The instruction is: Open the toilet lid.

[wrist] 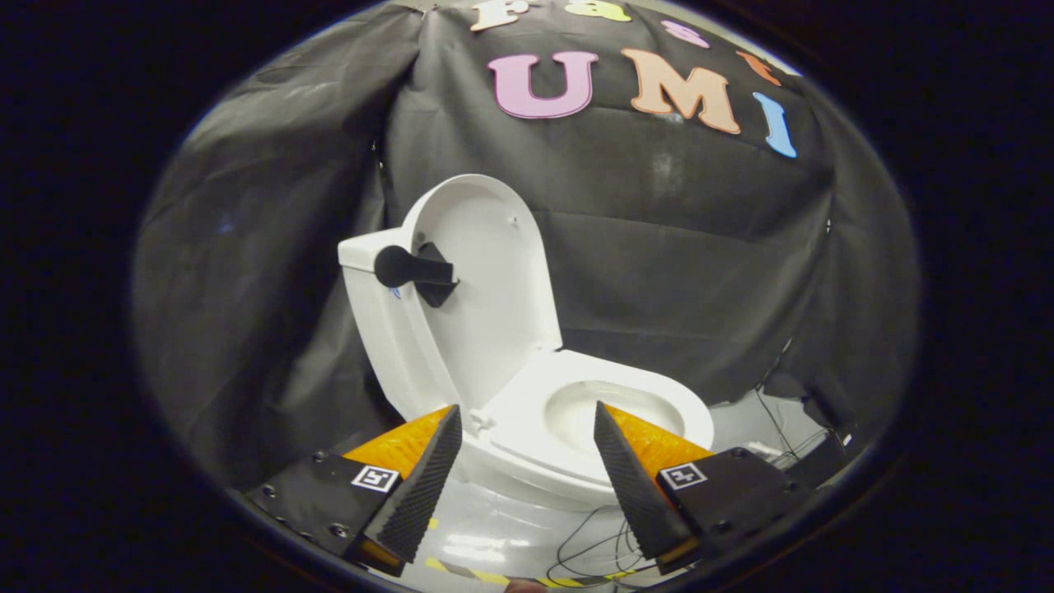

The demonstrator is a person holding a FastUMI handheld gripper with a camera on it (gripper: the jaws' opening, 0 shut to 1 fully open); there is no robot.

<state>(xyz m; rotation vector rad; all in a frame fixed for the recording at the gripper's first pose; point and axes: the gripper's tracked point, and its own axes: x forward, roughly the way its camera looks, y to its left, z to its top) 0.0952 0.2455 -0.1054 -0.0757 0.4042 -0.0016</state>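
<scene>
- The gripper (527, 416) is hanging low in front of the toilet (461, 362) with its two fingers (428, 482) spread wide apart; nothing is sitting between them and they are gripping nothing.
- The toilet lid (486, 280) is standing raised, leaning back against the tank (366, 255) at the rear; its pale inner face is showing toward the fingers.
- The seat (527, 420) is lying flat on the bowl, just beyond the fingertips; the open bowl (593, 412) is showing through the ring of the seat, close to the tip of one finger.
- A dark lever-like fitting (412, 270) is sticking out where the tank is meeting the lid's edge; I cannot tell what it is fastened to.
- The toilet is sitting on a pale, glossy floor (494, 535); thin dark cables (601, 543) are trailing across the floor between the fingers, and more cables (782, 436) are lying beside the bowl, toward the cloth wall.
- A yellow-and-black striped tape (478, 574) is running along the floor's near edge, under the fingers.
- Black cloth (272, 272) is hanging behind and around the toilet, creasing at the corner behind the tank.
</scene>
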